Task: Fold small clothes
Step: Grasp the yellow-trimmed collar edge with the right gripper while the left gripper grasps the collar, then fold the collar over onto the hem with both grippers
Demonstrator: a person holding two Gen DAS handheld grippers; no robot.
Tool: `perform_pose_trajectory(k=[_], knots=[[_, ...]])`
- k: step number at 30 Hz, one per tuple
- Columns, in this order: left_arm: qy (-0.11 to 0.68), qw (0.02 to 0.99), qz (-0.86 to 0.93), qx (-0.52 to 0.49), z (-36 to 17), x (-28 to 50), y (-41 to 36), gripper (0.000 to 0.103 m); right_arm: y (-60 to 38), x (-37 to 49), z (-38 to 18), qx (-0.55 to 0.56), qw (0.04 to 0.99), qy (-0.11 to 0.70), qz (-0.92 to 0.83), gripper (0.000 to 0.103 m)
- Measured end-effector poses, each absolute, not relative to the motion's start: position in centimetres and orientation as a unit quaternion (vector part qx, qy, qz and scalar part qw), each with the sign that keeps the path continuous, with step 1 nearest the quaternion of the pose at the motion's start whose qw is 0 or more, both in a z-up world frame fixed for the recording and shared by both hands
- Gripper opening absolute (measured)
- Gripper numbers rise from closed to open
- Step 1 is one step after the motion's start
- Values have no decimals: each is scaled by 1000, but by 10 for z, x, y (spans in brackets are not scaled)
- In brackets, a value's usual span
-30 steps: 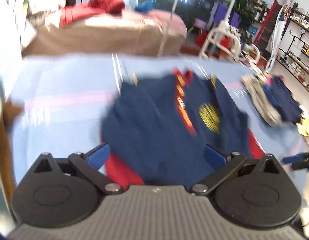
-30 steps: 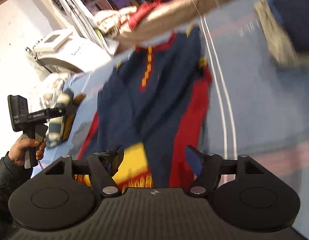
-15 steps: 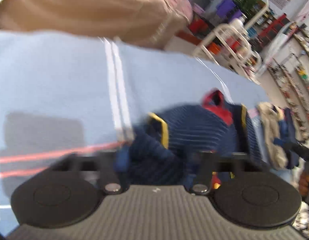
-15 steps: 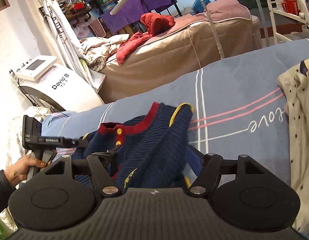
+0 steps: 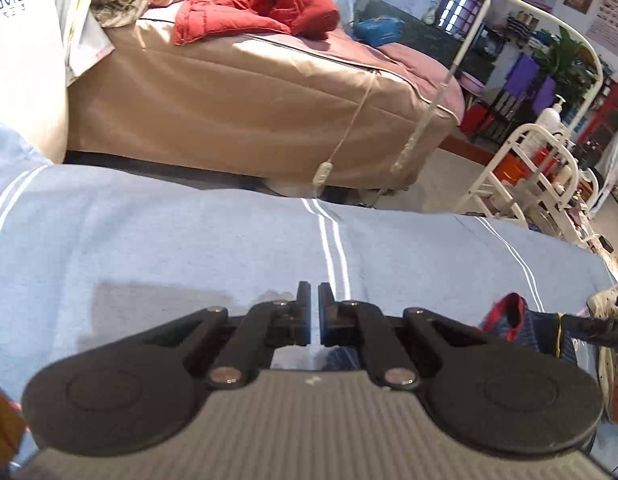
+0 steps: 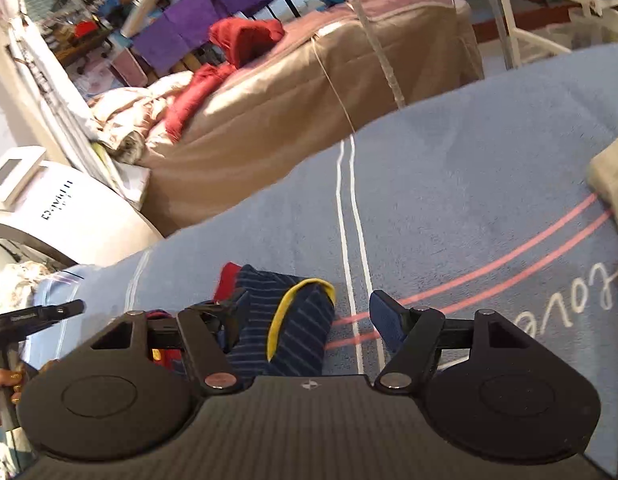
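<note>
Both the left gripper [image 5: 313, 312] and right gripper [image 6: 305, 316] have black linkage arms, silver pivot screws, round black housings, ribbed grey bodies.

The left wrist camera sits low behind its own left gripper [image 5: 313, 312], close over the blue blanket [image 5: 149, 240], facing across it toward the brown-covered bed [image 5: 249, 112] and the white rack [image 5: 541, 176] at the right; the right wrist camera rides behind the right gripper [image 6: 309, 316], close above the same blanket [image 6: 469, 160], tilted, looking toward that bed [image 6: 293, 92] from further right; both views share the blanket's white double stripe [image 5: 333, 252], the red jacket [image 5: 269, 12] on the bed, and the navy striped garment [image 6: 285, 320]; the white machine [image 6: 69, 208] stands left.
</note>
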State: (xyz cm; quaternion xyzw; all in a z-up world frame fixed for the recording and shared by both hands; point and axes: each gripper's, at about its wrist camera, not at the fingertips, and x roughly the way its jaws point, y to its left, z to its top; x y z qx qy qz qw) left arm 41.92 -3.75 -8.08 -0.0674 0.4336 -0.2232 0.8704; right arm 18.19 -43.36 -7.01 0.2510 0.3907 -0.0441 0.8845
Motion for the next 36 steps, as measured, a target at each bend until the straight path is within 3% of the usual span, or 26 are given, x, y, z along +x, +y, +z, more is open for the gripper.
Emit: perform_pose_trajectory(k=[2, 3, 4, 6, 9, 12, 14, 16, 18, 19, 22, 24, 36], knots=[[445, 858, -241, -87, -83, 420, -39, 31, -426, 188, -74, 229, 885, 404, -35, 103], [457, 847, -255, -97, -85, 421, -36, 58, -423, 190, -75, 219, 886, 407, -33, 97], [461, 841, -266, -96, -88, 421, -37, 74, -421, 190, -75, 214, 888, 405, -30, 94], [457, 843, -275, -60, -93, 417, -52, 77, -420, 193, -76, 217, 889, 404, -19, 88], [471, 836, -282, -19, -103, 416, -82, 78, -418, 196, -78, 202, 888, 414, -20, 88], [477, 823, -307, 18, -113, 406, -107, 74, -419, 198, -78, 198, 887, 416, -19, 87], [469, 822, -314, 69, -118, 395, -121, 60, -420, 198, -79, 196, 888, 417, -21, 83], [461, 826, -302, 117, -120, 386, -134, 36, -418, 198, -80, 187, 889, 417, -23, 75], [458, 828, -298, 129, -118, 383, -138, 27, -416, 197, -79, 170, 892, 417, -31, 47], [459, 828, -296, 127, -116, 383, -137, 18, -417, 195, -79, 169, 893, 415, -35, 42], [450, 834, -289, 135, -110, 381, -134, 7, -418, 192, -81, 184, 893, 408, -38, 28], [430, 842, -287, 153, -104, 376, -136, 6, -415, 189, -77, 182, 899, 397, -37, 23], [402, 868, -277, 92, -67, 360, -97, 6, -410, 154, -35, 237, 914, 330, 14, 21]])
